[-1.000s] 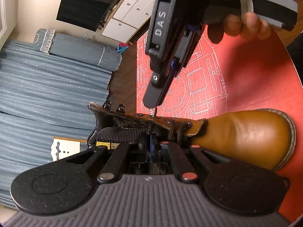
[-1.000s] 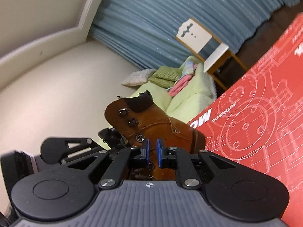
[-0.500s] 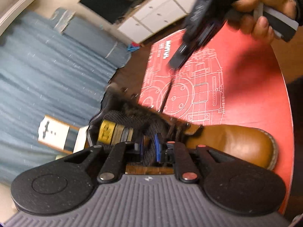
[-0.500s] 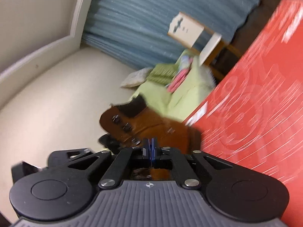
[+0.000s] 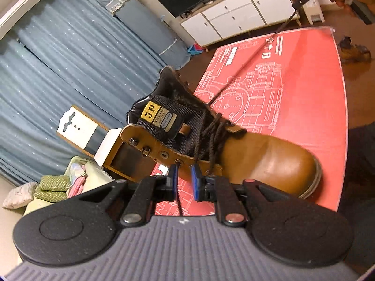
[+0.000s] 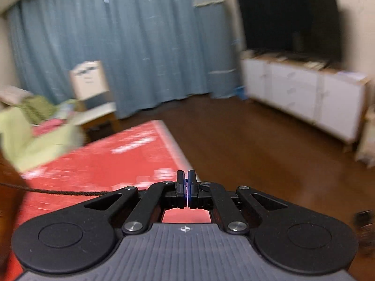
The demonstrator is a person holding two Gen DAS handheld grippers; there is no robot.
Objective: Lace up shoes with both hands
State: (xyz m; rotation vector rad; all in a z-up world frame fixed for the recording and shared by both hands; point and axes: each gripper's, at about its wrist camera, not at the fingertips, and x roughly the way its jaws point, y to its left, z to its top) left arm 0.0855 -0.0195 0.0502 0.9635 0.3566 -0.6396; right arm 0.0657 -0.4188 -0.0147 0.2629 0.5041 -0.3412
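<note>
Directly ahead of the left gripper: tan leather boot on red mat.
Left jaws parted around slack braided lace end; right gripper clamps the taut lace.

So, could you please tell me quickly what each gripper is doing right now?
Left gripper: tongs open, a lace end hanging loose between them.
Right gripper: tongs shut on the taut brown lace.

On the tongue of the tan leather lace-up boot, a yellow woven label reads "JP"; the grey tag beside it is too small to read. The far black gripper carries white letters, possibly "DAS". White print on the red blueprint-patterned mat is illegible.
</note>
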